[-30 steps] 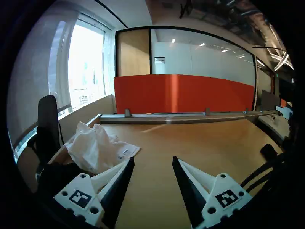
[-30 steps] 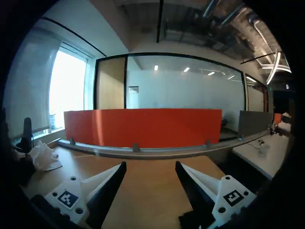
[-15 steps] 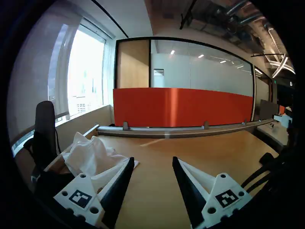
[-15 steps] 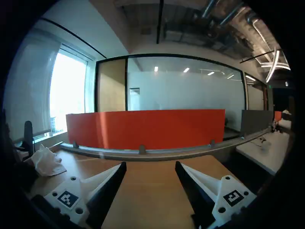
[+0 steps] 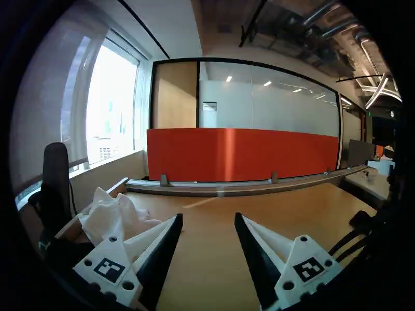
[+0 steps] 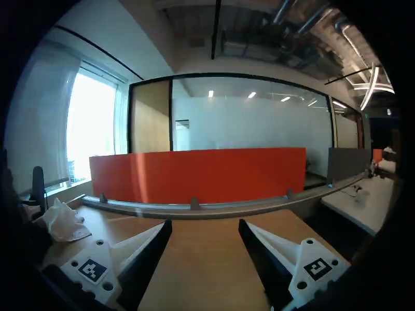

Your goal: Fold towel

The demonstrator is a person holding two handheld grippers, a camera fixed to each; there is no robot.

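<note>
A crumpled white towel (image 5: 111, 220) lies bunched on the left side of the wooden desk (image 5: 290, 207), just beyond my left gripper's left finger. My left gripper (image 5: 206, 228) is open and holds nothing, hovering low over the desk to the right of the towel. In the right gripper view the same towel (image 6: 61, 223) sits far left on the desk (image 6: 207, 259). My right gripper (image 6: 205, 233) is open with bare desk between its fingers, well to the right of the towel.
An orange divider panel (image 5: 244, 154) on a metal rail closes the desk's far edge. A black office chair (image 5: 54, 179) stands at the left by the window. Black cables (image 5: 358, 233) lie at the right. Another white desk (image 6: 363, 202) stands to the right.
Both views have tilted upward a little, so the desk and towel sit lower in the frame. The towel has not moved on the desk, and both grippers stay open.
</note>
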